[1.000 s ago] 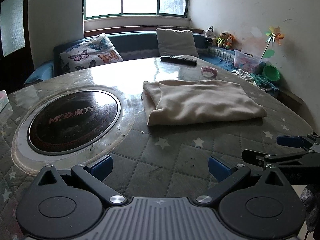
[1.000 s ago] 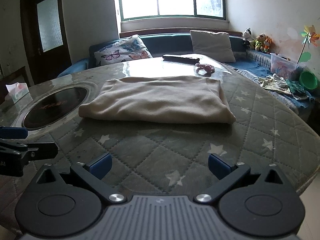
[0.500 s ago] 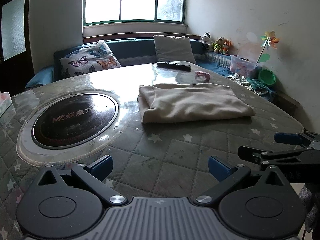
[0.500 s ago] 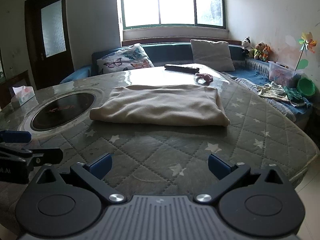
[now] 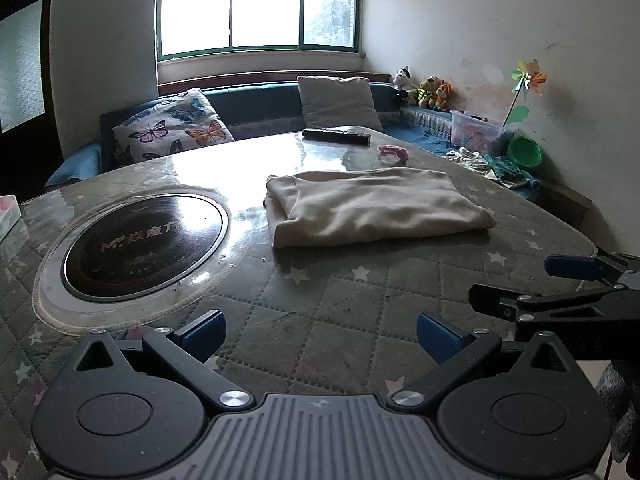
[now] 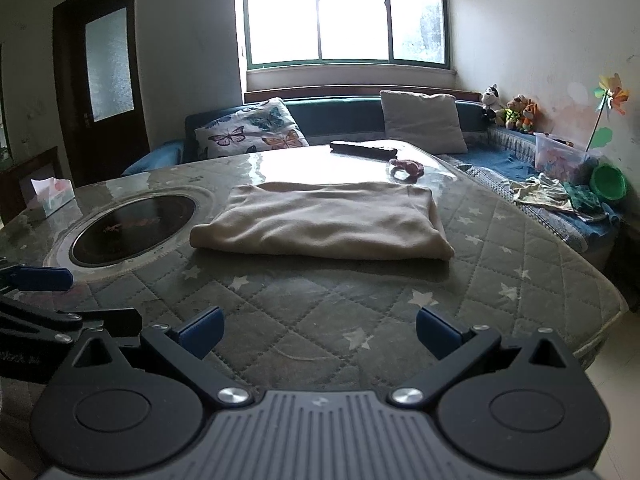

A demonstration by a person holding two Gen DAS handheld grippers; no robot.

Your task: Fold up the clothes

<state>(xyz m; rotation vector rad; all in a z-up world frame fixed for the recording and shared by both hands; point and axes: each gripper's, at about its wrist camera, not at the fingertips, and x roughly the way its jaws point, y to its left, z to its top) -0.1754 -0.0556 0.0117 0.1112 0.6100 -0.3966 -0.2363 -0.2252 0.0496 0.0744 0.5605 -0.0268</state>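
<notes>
A beige garment (image 5: 374, 207) lies folded into a flat rectangle on the quilted table top (image 5: 328, 304); the right wrist view shows the same garment (image 6: 324, 222) straight ahead. My left gripper (image 5: 318, 334) hovers open near the table's front edge, well short of the cloth, with nothing between its blue pads. My right gripper (image 6: 318, 330) is also open and empty, back from the garment. Each gripper shows at the side of the other's view: the right one (image 5: 560, 280) and the left one (image 6: 40, 292).
A round black cooktop (image 5: 140, 238) is set into the table at the left. A remote (image 5: 336, 135) and a small pink thing (image 5: 394, 153) lie at the far side. A tissue box (image 6: 52, 196), sofa cushions (image 6: 252, 130), toys and loose clothes (image 6: 556, 196) surround the table.
Both grippers have drawn back and risen from the garment, which looks smaller and farther now. The cloth itself has not moved. Both grippers stay open.
</notes>
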